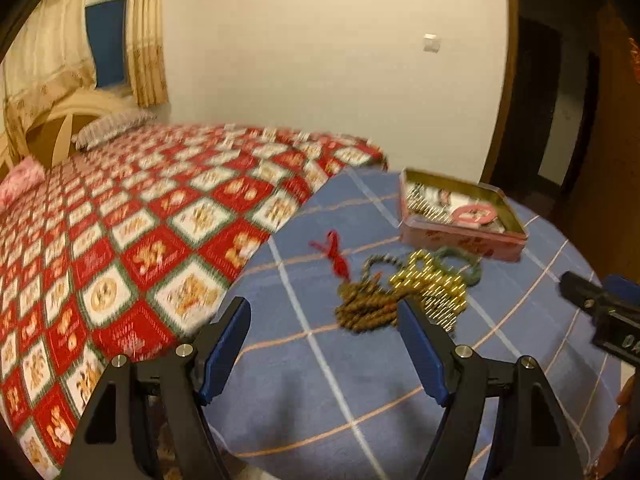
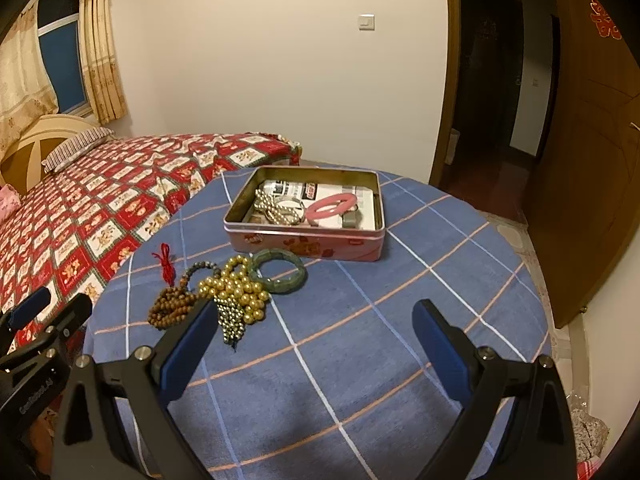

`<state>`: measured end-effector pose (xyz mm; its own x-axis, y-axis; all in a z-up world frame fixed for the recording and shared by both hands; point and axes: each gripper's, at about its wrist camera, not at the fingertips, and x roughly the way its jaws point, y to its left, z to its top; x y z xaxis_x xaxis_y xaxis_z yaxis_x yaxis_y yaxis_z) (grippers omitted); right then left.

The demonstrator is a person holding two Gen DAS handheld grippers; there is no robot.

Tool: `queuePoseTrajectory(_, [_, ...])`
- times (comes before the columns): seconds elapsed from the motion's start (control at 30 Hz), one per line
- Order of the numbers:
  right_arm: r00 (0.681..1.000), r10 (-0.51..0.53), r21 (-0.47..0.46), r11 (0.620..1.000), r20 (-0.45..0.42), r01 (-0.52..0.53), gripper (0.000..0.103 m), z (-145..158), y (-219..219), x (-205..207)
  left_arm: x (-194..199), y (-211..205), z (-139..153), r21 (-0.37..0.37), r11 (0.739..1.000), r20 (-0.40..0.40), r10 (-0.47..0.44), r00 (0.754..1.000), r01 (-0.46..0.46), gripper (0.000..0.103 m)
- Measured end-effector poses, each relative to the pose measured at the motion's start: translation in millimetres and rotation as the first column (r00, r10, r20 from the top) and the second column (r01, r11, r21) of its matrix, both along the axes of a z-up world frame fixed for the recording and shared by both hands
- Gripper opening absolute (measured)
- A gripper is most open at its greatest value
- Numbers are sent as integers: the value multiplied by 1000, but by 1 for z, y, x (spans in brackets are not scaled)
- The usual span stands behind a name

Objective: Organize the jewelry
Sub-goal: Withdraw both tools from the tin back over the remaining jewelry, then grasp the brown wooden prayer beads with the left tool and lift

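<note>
Item group: loose jewelry on a round worktop (image 2: 360, 320) under a blue checked cloth, lying toward the worktop's bed-side edge, just in front of the tin.

- Green bangle (image 2: 279, 271): segmented stone-like ring, lying flat, nearest the pink tin (image 2: 304, 242). Probably rigid, smooth and chip-prone; judged best pinched across one side of the ring, not squeezed across its full width.
- Gold bead strand (image 2: 240, 290): heaped, touching the bangle and the brown beads. Likely heavy for its bulk, limp and slippery; take a bunched section so it drapes evenly.
- Brown wooden bead strand (image 2: 172, 306) with red tassel cord (image 2: 165, 266): light, soft-hanging; the cord may snag neighbouring strands.
- Small dark-metallic bead cluster (image 2: 232, 322): partly behind a gripper finger; details unclear.

Tin contents: pearl-like strand (image 2: 276, 206), pink bangle (image 2: 331, 206), over printed paper.

Left gripper (image 1: 324, 344): spread wide, empty, aimed at the heap; view blurred.
Right gripper (image 2: 314, 344): spread wide, empty, above bare cloth.
</note>
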<state>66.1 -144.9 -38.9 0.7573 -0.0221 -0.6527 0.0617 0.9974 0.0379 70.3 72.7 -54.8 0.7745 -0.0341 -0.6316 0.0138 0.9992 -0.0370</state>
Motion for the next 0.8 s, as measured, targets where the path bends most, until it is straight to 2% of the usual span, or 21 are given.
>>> queuePoseTrajectory(0.13, [999,-4,26,1000,-36,4,99,-15,-6,3,4,15,-17,2,1000,-40,24,999,-24,76])
queuePoseTrajectory(0.2, [999,1,39,999,-49,1,96,-20,-8,4,5,17,-23,22,999,-48,28,998,-27,76])
queuePoseTrajectory(0.37, [995,45,63,997,-84,-39,73,-31,-1,10,13,14,-27,-14,1000,-57,-19,998,18,76])
queuePoseTrajectory(0.53, [993,48,73,997,-111,-40,72,-39,0,16,37,-10,-29,-21,990,-65,-140,988,139,76])
queuePoseTrajectory(0.63, [991,43,88,996,-123,-33,72,-42,-4,19,61,-22,-36,-60,979,-89,-198,976,194,76])
queuePoseTrajectory(0.8, [991,26,106,994,-128,-13,72,-41,-14,22,94,-41,-59,-16,980,-190,-199,961,200,76])
